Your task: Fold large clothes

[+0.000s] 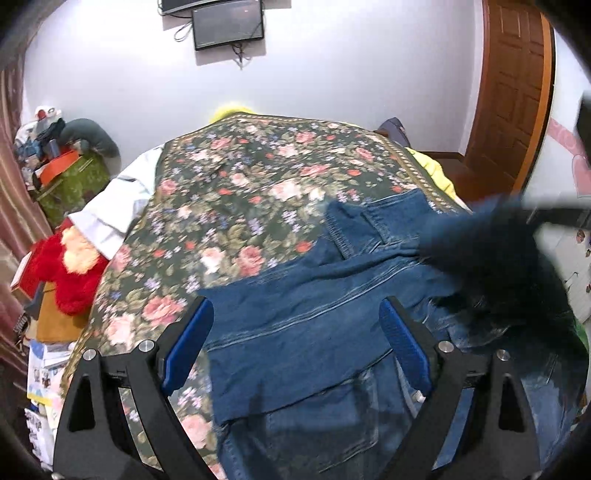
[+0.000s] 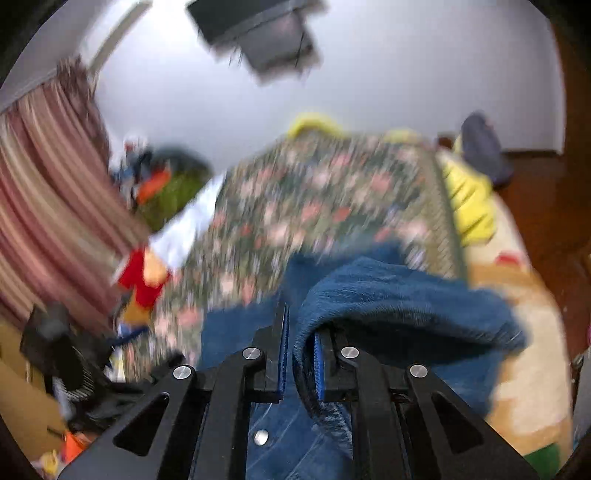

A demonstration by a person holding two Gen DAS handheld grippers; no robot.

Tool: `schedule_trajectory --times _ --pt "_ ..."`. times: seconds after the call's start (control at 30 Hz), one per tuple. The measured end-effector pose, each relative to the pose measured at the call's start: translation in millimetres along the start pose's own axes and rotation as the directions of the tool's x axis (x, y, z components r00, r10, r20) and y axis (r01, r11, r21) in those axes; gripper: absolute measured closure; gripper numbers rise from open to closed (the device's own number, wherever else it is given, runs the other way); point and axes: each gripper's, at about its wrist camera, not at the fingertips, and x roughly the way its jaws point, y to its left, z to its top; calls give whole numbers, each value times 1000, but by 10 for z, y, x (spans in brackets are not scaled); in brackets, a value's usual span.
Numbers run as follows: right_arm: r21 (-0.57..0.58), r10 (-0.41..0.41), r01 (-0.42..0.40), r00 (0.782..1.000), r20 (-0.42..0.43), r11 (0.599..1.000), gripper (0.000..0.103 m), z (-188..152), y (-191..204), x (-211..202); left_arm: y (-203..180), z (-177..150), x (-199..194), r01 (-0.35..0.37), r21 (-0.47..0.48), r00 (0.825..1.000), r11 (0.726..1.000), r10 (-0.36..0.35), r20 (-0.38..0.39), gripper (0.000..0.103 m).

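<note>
Now a hem of the jeans [image 2: 388, 295] is pinched between the closed right gripper [image 2: 301, 354], raised off the floral bedspread [image 1: 236, 192]. Spread wide and empty, the left gripper [image 1: 295, 339] is held above the jeans' flat body, straight ahead.

A white wall [image 1: 332, 74] fills the upper frame, a dark screen [image 1: 228, 24] mounted top centre, a wooden door [image 1: 513, 92] upper right, striped curtains [image 2: 48, 192] left.
</note>
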Motion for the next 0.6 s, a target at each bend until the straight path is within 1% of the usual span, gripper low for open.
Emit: schedule_trajectory --times 0.07,0.1,0.13,0.2,0.23,0.27,0.33,0.37,0.43,0.5,0.53,0.6 --pt "-6 -4 3 996 -92 1000 93 -204 57 284 76 -88 -26 -4 -9 1000 1000 4 -14 11" --pt "0 -4 4 988 -157 1000 93 -341 67 460 98 -123 -21 -5 -11 1000 1000 5 -23 11" --pt "6 -3 5 980 -198 1000 93 -423 49 559 108 -150 -22 -7 -11 1000 1000 6 -29 11" --pt "19 -18 25 960 -280 1000 93 -629 -9 700 119 -212 -10 -11 -6 999 1000 11 -46 11" --pt "25 -21 30 953 -302 999 93 -699 -77 718 107 -234 1 -13 -1 998 1000 13 -55 11" --pt "28 -30 42 941 -336 999 93 -765 -109 755 86 -245 9 -14 3 998 1000 15 -60 11" --pt "23 -39 54 909 -416 998 93 -843 -176 789 41 -246 12 -10 14 998 1000 11 -65 11" --pt "18 -35 48 902 -430 999 93 -880 -199 765 -17 -226 16 -5 23 998 1000 7 -65 11" --pt "2 -32 36 903 -429 999 93 -896 -222 648 -116 -177 8 5 38 998 999 -3 -59 11" --pt "-9 -23 21 909 -417 1000 93 -894 -231 460 -287 -63 -15 26 65 999 998 -23 -44 11" --pt "-10 -20 18 913 -407 1000 93 -889 -234 366 -340 -18 -19 36 72 999 997 -34 -39 11" --pt "-29 -30 21 935 -354 999 93 -842 -251 116 -540 147 -37 87 93 996 992 -84 -30 11"
